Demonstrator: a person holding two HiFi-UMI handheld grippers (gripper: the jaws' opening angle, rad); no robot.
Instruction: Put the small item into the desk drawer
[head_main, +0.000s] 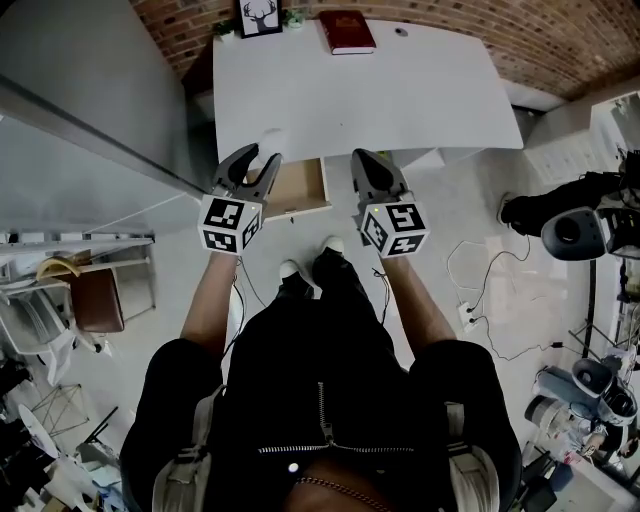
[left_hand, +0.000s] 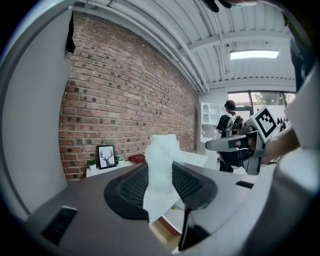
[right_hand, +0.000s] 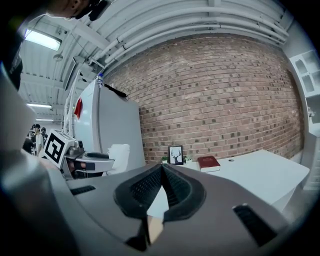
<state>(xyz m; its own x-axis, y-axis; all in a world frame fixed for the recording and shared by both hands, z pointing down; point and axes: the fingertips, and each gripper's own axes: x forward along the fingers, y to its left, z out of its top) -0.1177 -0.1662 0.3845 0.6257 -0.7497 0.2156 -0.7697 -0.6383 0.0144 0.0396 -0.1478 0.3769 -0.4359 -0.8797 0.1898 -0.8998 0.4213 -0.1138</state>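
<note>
Left gripper (head_main: 258, 163): held over the counter's front edge, at the left rear corner of the open drawer. Its dark ribbed fingers (left_hand: 131, 190) are clamped on a crumpled white paper wad (left_hand: 162, 150).
Small item: the crumpled white paper wad is pinched about its middle. Its top stands above the fingers and its lower end hangs below them. It is in the air, not in the drawer.
Right gripper (head_main: 372, 165): level with the left gripper, just right of the drawer. Its fingers (right_hand: 145, 189) are pressed together at the tips with nothing between them.
Drawer: shallow light-wood drawer (head_main: 300, 188), pulled out beneath the counter's front edge, between the two grippers.
Counter: white rectangular counter (head_main: 400, 100), set against a red brick wall (head_main: 560, 40).
Far edge of counter: dark red hardback book (head_main: 346, 30); to its left, a black-framed deer picture (head_main: 259, 17) standing upright.
</note>
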